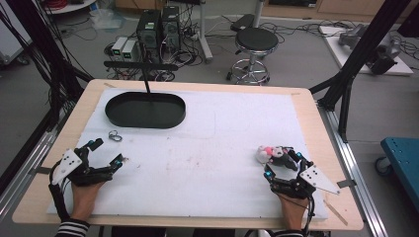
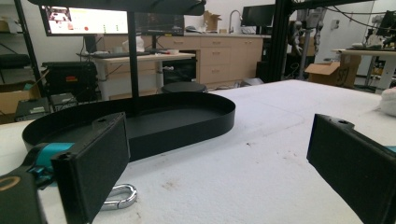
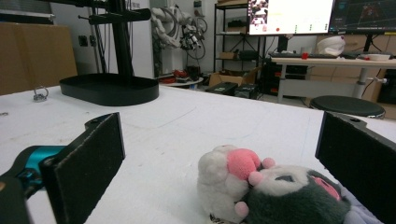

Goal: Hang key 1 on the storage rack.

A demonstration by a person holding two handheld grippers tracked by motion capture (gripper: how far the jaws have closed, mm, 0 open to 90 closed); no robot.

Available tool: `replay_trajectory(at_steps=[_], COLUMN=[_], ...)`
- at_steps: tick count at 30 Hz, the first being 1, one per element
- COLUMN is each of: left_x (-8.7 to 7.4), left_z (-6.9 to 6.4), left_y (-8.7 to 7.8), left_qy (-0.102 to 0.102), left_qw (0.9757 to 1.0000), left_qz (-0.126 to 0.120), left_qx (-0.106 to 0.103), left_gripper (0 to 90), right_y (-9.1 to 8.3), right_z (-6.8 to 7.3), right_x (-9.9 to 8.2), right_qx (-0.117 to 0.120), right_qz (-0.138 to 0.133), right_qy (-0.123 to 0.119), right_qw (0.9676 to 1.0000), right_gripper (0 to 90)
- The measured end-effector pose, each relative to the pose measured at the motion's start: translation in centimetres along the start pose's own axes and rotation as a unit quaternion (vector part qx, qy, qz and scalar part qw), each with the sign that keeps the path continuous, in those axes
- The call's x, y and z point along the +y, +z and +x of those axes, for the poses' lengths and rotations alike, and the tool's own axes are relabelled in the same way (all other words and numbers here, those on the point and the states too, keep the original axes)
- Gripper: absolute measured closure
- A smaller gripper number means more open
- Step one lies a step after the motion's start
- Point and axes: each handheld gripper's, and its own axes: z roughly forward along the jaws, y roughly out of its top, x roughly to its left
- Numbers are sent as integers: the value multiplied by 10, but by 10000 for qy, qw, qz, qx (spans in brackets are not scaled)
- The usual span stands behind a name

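Right gripper [image 1: 282, 159]: jaws spread wide, nothing clamped; low over the white foam mat [image 1: 212, 163] near the table's right front edge, held by the right hand [image 1: 292, 206].
Between the right jaws: small soft plush toy, white and dark grey with pink patches [image 3: 275, 191], lying on the mat; off centre in the right gripper view, close to the jaw at the right of that view, well apart from the other; contact with the near jaw not clear.
Left gripper [image 1: 107, 152]: also gaping, empty, resting at the mat's left front, held by the left hand [image 1: 85, 195].
Just ahead of the left gripper: small silver metal clip or ring [image 1: 115, 136], lying loose on the mat between the gripper and the tray.
Farther out: black oval metal tray with a low rim [image 1: 145, 109], empty, at the far left of the mat, a thin black post rising behind it.
Step in hand, as judged: closing on the plush toy.
Doing it well: shift the gripper sideways to centre the toy; close on the fuller grey body, not the pink ear; squeeze gently, soft stuffing gives; lift straight before carrying.
Risk: a pinch on a loose edge only, toy dangling or slipping out.
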Motion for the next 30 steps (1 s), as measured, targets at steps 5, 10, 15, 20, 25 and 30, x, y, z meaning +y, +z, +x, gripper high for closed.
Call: replay_trajectory(at_steps=[5, 10, 15, 20, 25, 30], left_x=[0, 0, 0, 0, 0, 0], left_z=[0, 0, 0, 0, 0, 0], left_y=[0, 0, 0, 0, -1, -1], left_qy=[2, -20, -28, -36, -41, -35], left_qw=[10000, 10000, 10000, 10000, 10000, 10000], left_qz=[2, -12, -19, -24, -51, -59], left_qx=[1, 6, -2, 7, 1, -4], left_gripper=[63, 63, 63, 63, 63, 63], right_y=[0, 0, 0, 0, 0, -3], right_z=[0, 0, -1, 0, -1, -5], right_x=[0, 0, 0, 0, 2, 13], right_qx=[6, 11, 19, 8, 40, 125], right_qz=[19, 12, -7, 20, 58, 103], right_qy=[2, 12, -12, -19, 18, 7], right_qw=[10000, 10000, 10000, 10000, 10000, 9999], right_gripper=[6, 6, 5, 6, 6, 6])
